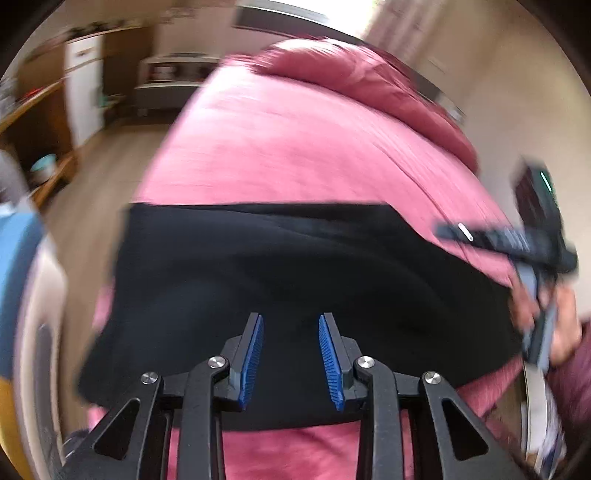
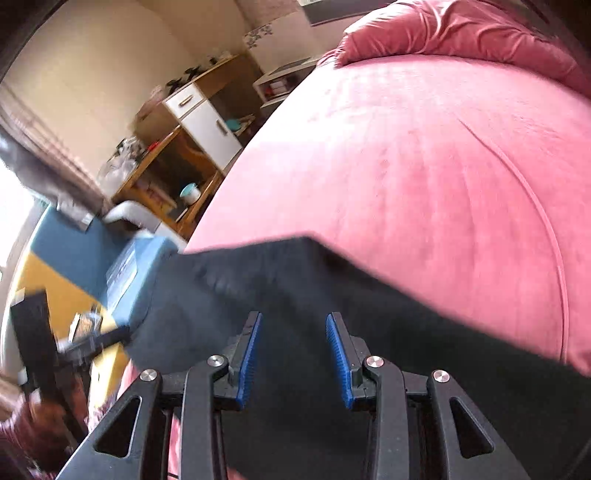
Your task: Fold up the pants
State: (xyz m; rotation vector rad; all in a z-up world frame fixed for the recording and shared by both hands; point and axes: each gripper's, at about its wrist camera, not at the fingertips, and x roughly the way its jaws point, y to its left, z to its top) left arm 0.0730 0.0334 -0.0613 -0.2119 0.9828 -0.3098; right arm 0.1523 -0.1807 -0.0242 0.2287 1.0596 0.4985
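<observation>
Black pants (image 1: 295, 266) lie folded in a wide band across the pink bedcover (image 1: 295, 147). My left gripper (image 1: 291, 318) hovers over their near edge, its blue pads apart with only dark cloth showing behind the gap. In the right wrist view the pants (image 2: 369, 306) run from the bed's left edge to the lower right. My right gripper (image 2: 293, 318) stands open above them, with nothing pinched. A hand (image 1: 565, 332) at the right edge holds the blurred body of the other tool.
A pink pillow (image 2: 461, 29) lies at the bed's far end. Left of the bed are a wooden shelf unit with a white cabinet (image 2: 203, 114), a blue and yellow object (image 2: 74, 251) and wood floor (image 1: 103, 177).
</observation>
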